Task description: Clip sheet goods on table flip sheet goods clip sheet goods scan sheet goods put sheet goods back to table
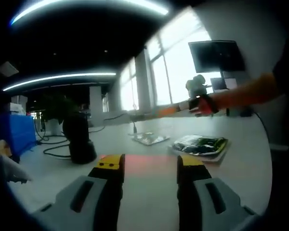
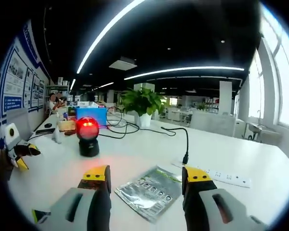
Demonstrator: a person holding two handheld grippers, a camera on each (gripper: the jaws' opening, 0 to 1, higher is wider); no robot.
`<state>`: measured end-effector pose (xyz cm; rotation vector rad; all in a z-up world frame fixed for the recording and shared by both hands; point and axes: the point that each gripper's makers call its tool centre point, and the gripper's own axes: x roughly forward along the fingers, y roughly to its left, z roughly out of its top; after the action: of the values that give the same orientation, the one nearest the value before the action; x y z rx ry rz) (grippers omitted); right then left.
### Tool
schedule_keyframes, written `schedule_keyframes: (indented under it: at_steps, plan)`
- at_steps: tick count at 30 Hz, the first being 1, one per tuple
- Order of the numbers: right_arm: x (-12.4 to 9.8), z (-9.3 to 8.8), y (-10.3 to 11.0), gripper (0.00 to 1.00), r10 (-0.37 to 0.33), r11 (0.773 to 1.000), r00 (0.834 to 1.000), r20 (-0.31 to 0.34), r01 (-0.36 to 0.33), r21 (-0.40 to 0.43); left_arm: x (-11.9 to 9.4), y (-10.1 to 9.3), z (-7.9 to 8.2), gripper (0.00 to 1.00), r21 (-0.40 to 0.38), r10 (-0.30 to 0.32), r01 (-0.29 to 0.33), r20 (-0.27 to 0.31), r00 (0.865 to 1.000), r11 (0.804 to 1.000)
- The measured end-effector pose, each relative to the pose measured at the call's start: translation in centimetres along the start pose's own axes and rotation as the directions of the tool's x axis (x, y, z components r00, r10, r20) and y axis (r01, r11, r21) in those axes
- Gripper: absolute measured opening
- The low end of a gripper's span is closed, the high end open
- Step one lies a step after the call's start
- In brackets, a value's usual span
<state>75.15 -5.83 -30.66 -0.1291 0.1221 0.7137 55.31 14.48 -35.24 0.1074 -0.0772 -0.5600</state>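
Sheet goods were in two spots on the white worktop [image 2: 135,159]. A silvery foil sheet [image 2: 151,191] lay flat right ahead of our right gripper [image 2: 147,179], framed between its spread jaws but not pinched, one corner pointing back at us. In the left gripper view that same foil sheet [image 1: 150,138] sat mid-table, with a green-printed packet [image 1: 201,145] just beside it toward the window-side edge.

Our left gripper [image 1: 149,166] hovered with jaws spread too, gripping nothing, and a reddish glow fell on the bare worktop [image 1: 149,192] between them. Our other gripper [image 1: 201,103] showed up from the right, held above the packet; we couldn't tell its jaw state from there.

A black scanner with a red light [image 2: 88,136] stood back left of the foil sheet, well apart. A white power strip [image 2: 221,176] ran along the right side, with a black cable [image 2: 185,144] rising just past the sheet. A potted plant [image 2: 143,105] and a blue bin [image 2: 92,115] sat at the far edge. We had plenty of open surface around the sheet.
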Motion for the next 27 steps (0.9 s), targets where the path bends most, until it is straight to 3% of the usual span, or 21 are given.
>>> schedule_keyframes:
  at_steps: [6,14,21,27]
  plan:
    - [-1.8,0.7,1.1,0.49,0.001,1.0,1.0,0.031,-0.001,0.008,0.0,0.0,0.1,0.35,-0.012,-0.001,0.001,0.008,1.0,1.0]
    - [-3.5,0.4,1.1,0.44,-0.025,0.999,1.0,0.015,0.026,-0.047,0.0,-0.1,0.0,0.35,-0.012,0.0,0.0,0.003,1.0,1.0]
    - [-5.8,0.4,1.3,0.43,-0.051,0.998,0.996,0.075,0.048,0.039,-0.1,0.0,0.1,0.34,-0.017,0.003,-0.002,0.005,1.0,1.0]
    - [-7.5,0.2,0.3,0.41,-0.096,0.995,0.99,0.1,0.095,0.013,0.0,0.2,0.1,0.33,-0.036,0.011,-0.011,0.008,1.0,0.999]
